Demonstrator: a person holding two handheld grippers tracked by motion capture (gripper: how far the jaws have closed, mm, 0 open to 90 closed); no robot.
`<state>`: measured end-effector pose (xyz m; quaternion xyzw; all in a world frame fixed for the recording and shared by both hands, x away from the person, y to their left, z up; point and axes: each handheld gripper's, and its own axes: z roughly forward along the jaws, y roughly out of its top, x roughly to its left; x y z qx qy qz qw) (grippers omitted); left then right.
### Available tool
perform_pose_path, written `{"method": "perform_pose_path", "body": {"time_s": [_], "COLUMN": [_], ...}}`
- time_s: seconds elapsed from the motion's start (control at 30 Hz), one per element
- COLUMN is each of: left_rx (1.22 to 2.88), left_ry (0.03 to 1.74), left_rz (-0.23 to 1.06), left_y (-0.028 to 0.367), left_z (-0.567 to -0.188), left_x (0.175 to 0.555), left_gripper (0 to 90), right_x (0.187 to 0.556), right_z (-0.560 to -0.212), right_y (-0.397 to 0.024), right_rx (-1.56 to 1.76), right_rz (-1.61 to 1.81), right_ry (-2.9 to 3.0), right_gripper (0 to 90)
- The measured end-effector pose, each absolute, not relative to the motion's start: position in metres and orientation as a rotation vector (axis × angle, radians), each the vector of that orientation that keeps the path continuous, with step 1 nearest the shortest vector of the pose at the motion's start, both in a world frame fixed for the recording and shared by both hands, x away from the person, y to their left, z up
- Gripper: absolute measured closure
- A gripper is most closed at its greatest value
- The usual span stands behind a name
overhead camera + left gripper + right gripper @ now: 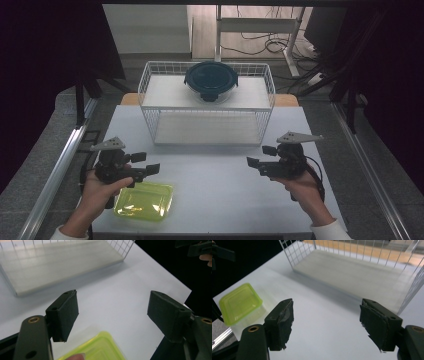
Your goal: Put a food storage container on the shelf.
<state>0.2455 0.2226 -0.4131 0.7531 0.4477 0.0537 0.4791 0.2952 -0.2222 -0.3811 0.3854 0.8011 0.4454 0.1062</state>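
Observation:
A yellow-green lidded container (144,200) lies on the white table (215,200) at the front left; its lid corner (100,348) peeks between my left jaws, and it sits far left in the right gripper view (239,302). My left gripper (146,163) hovers just above and behind it, open and holding nothing (112,315). My right gripper (261,156) stands open over the table's right side, jaws wide apart (327,322). A round dark-lidded glass container (211,80) rests on top of the white wire rack (150,85).
The rack's lower shelf (206,128) is a bare white board (57,262) (352,272). A metal rail (60,165) runs along the table's left side and dark curtains flank both sides. Cables and a chair stand on the floor beyond.

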Motion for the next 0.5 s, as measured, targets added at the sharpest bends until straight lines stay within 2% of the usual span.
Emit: {"method": "perform_pose_path", "body": {"time_s": [0.2, 0.27, 0.5], "left_rx": [1.837, 1.840, 1.871], "left_ry": [1.111, 1.101, 1.097], "left_rz": [0.138, 0.090, 0.123], "left_y": [0.223, 0.220, 0.216], "left_z": [-0.424, -0.431, -0.434], "left_x": [0.240, 0.238, 0.235], "left_gripper": [26.5, 26.4, 26.9], "right_x": [0.287, 0.286, 0.284], "right_z": [-0.396, -0.399, -0.402], "right_y": [-0.221, -0.221, -0.225], "right_rx": [1.161, 1.156, 1.179], "right_rz": [1.281, 1.278, 1.260], "right_ry": [2.409, 2.412, 2.400], "right_gripper": [26.9, 27.0, 27.0]}}
